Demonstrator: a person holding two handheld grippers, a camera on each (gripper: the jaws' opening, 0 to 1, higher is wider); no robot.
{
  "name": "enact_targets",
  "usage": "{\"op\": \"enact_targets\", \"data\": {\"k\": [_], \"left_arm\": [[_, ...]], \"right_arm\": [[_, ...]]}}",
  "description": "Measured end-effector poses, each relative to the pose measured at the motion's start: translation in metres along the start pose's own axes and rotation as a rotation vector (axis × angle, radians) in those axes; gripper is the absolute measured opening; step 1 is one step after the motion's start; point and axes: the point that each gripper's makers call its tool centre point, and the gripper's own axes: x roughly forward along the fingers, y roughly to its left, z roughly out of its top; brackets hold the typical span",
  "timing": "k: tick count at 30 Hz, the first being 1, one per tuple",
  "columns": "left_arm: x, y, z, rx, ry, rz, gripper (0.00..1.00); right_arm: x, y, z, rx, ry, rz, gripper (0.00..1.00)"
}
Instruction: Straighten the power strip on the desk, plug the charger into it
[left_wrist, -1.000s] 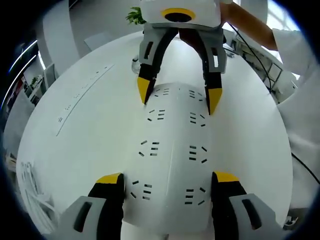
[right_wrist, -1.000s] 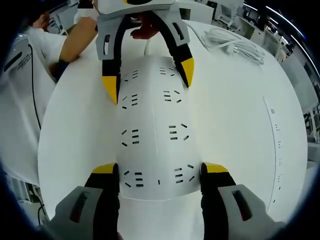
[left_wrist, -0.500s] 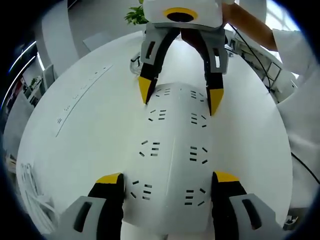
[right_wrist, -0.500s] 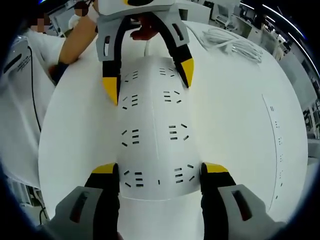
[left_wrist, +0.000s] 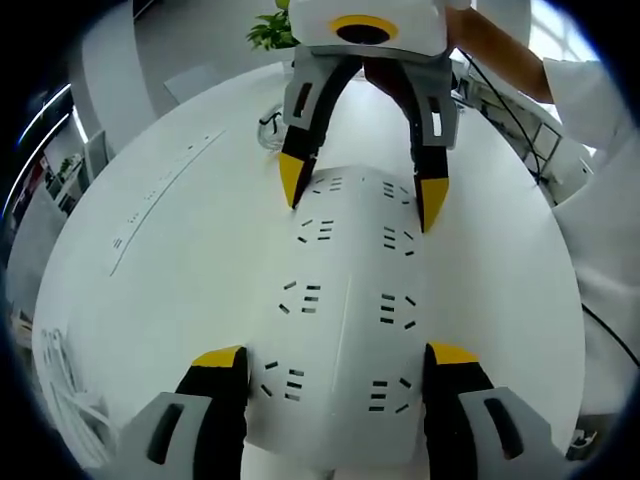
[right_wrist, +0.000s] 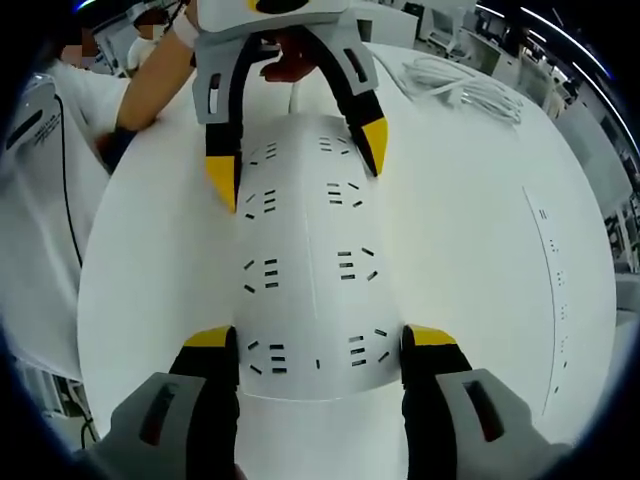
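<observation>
A wide white power strip (left_wrist: 345, 290) with two rows of sockets lies flat on the round white desk (left_wrist: 150, 290). My left gripper (left_wrist: 335, 358) straddles its near end in the left gripper view, with the yellow-tipped jaws pressed against the strip's two long sides. At the far end my right gripper (left_wrist: 360, 195) clamps the strip the same way. In the right gripper view the strip (right_wrist: 310, 270) runs away from my right gripper (right_wrist: 320, 345) to my left gripper (right_wrist: 298, 165). A white cord (right_wrist: 295, 95) leaves the strip's far end there.
A long narrow socket rail (left_wrist: 160, 185) is set into the desk, also seen as the rail (right_wrist: 555, 290). A bundle of white cables (right_wrist: 460, 85) lies near the desk edge. A person's white sleeve (left_wrist: 590, 90) and a green plant (left_wrist: 272, 30) border the desk.
</observation>
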Motion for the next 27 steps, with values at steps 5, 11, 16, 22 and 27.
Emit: {"op": "enact_targets", "data": {"k": [5,11,16,22,27], "left_arm": [[0.0001,-0.0002,0.0001,0.002,-0.001,-0.001,0.72],[0.0001,-0.0010,0.0002,0.007,-0.001,-0.004,0.72],[0.0003,-0.0020,0.0004,0.012,0.000,-0.006,0.72],[0.0003,-0.0035,0.0008,0.016,0.000,-0.009,0.72],[0.0004,-0.0041,0.0006,0.018,-0.001,-0.010,0.72]], "right_arm": [[-0.0003,-0.0002,-0.0004,0.005,0.001,-0.002,0.65],[-0.0006,0.0014,-0.0002,0.011,-0.010,-0.005,0.65],[-0.0012,0.0035,-0.0007,0.020,-0.013,-0.009,0.65],[-0.0018,0.0041,-0.0014,0.027,-0.018,-0.013,0.65],[-0.0016,0.0039,-0.0017,0.029,-0.017,-0.013,0.65]]}}
